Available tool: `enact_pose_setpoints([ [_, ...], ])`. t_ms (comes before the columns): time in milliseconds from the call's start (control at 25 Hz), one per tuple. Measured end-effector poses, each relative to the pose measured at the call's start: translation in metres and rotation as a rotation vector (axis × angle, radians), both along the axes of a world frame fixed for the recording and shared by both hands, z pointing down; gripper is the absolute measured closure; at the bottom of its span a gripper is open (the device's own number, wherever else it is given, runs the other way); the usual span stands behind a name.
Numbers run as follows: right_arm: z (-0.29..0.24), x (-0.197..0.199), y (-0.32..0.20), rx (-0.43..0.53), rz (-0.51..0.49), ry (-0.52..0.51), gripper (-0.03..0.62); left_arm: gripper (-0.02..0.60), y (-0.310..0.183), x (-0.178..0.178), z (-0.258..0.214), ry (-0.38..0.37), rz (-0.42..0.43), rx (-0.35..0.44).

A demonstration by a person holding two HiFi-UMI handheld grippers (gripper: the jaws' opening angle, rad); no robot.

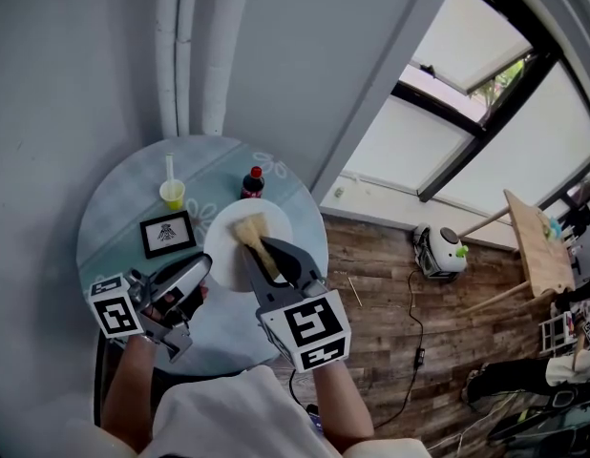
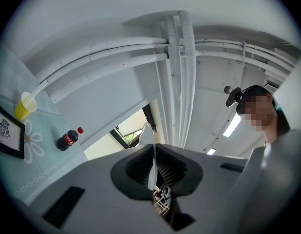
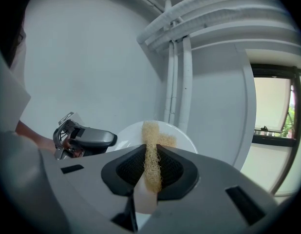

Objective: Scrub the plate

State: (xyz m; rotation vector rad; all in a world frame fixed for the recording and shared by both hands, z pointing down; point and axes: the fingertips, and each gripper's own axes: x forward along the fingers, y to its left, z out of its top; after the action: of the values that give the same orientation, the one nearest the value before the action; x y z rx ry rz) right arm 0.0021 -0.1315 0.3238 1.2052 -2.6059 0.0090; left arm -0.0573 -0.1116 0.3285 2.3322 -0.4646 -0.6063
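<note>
Two grippers: we are pinching one white plate's [image 1: 223, 246] rim with the left gripper [image 1: 201, 267] above one round table [image 1: 114, 208], and clamping one loofah scrubber [image 1: 249, 229] over it with the right gripper [image 1: 264, 256]. One framed picture [image 1: 168, 234], one cola bottle [image 1: 252, 183] and one yellow cup [image 1: 172, 194] are standing behind; the label is unreadable.

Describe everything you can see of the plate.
The plate is round, white and plain, smooth like ceramic or plastic, with no visible dirt. It is over the near right part of the round table. The left gripper pinches its left rim. A straw-coloured fibrous scrubber, held by the right gripper, lies across its face.
</note>
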Motion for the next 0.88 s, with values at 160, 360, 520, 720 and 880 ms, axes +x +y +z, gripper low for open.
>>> enact_pose_setpoints([
  [160,0.0,-0.012,0.002,0.003,-0.033,0.002,0.531,0.558,-0.002,-0.004,-0.001,0.005,-0.005,0.004],
  [360,-0.003,-0.027,0.007,0.01,-0.064,0.009,0.531,0.558,-0.004,-0.009,-0.003,0.022,-0.017,0.001],
  [520,0.0,-0.036,0.014,0.004,-0.095,0.011,0.531,0.558,-0.005,-0.012,-0.002,0.036,-0.031,-0.007],
  [720,0.007,-0.046,0.02,-0.007,-0.13,0.032,0.531,0.558,-0.01,-0.017,0.001,0.064,-0.046,-0.023],
  [880,0.014,-0.049,0.024,-0.03,-0.153,0.065,0.531,0.558,-0.012,-0.02,0.007,0.094,-0.06,-0.054],
])
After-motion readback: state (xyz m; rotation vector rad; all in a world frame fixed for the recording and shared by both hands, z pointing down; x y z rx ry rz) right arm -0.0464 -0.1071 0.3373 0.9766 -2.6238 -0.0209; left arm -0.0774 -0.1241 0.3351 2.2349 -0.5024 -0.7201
